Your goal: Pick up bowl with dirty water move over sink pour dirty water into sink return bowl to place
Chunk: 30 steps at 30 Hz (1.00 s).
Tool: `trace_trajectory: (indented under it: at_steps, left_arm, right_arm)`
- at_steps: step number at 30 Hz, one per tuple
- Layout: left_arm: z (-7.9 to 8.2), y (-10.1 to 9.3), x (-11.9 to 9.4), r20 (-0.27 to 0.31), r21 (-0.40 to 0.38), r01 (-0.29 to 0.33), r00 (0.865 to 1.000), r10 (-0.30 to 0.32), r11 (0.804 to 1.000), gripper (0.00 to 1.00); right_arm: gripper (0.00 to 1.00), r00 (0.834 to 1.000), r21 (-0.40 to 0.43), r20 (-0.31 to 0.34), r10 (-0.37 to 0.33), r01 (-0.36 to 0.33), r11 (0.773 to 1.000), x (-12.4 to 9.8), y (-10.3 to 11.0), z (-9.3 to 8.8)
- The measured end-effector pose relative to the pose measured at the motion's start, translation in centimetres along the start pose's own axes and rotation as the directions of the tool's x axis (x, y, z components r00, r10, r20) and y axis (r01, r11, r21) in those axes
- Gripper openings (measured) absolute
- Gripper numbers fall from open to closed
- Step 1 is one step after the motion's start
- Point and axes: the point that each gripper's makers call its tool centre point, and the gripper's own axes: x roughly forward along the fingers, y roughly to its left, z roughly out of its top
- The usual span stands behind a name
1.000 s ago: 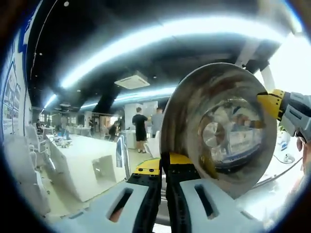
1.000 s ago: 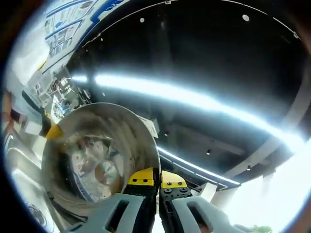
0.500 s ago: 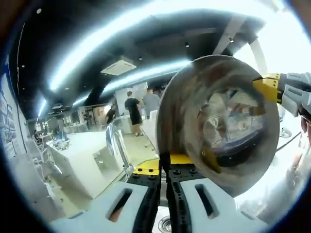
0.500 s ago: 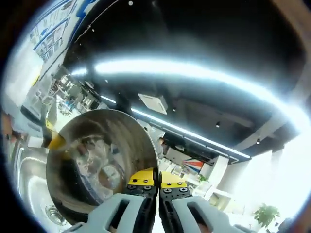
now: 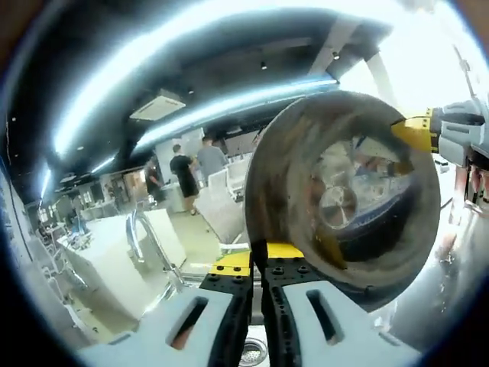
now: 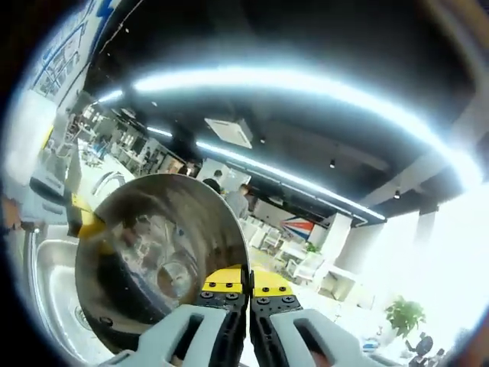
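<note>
jaws of both grippers clamp rim of tilted steel bowl (image 5: 344, 199), smudged inside, above sink (image 6: 53, 264).

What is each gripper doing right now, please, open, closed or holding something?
Left gripper: closed on the rim of the metal bowl.
Right gripper: closed on the same bowl's opposite rim.
</note>
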Motion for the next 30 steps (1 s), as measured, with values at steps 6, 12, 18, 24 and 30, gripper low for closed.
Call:
trace_trajectory:
  at_steps: [6,12,18,24,30]
  left_arm:
    - [1.5,-4.1,-0.1,0.000,0.015,0.055,0.998,-0.055,0.998,0.00]
    - [2.4,-8.0,-0.2,0.001,0.048,0.130,0.991,-0.131,0.990,0.00]
    - [2.5,-11.8,-0.5,-0.028,0.066,0.204,0.979,-0.203,0.977,0.00]
    - [1.4,-14.7,-1.0,-0.072,0.107,0.242,0.969,-0.235,0.964,0.00]
    - [-1.4,-17.7,-1.2,-0.173,0.135,0.300,0.946,-0.275,0.944,0.00]
  right_arm:
    - [0.00,0.998,0.018,-0.059,-0.039,0.040,0.999,-1.7,-3.8,-2.0]
    - [0.00,0.992,0.029,-0.107,-0.074,0.077,0.997,-3.5,-7.3,-3.7]
    - [0.00,0.978,0.107,-0.191,-0.079,0.101,0.989,-5.2,-9.6,-6.5]
    - [0.00,0.962,0.095,-0.254,-0.096,0.123,0.988,-6.6,-10.8,-9.5]
    - [0.00,0.933,0.091,-0.350,-0.087,0.126,0.988,-8.2,-11.0,-12.7]
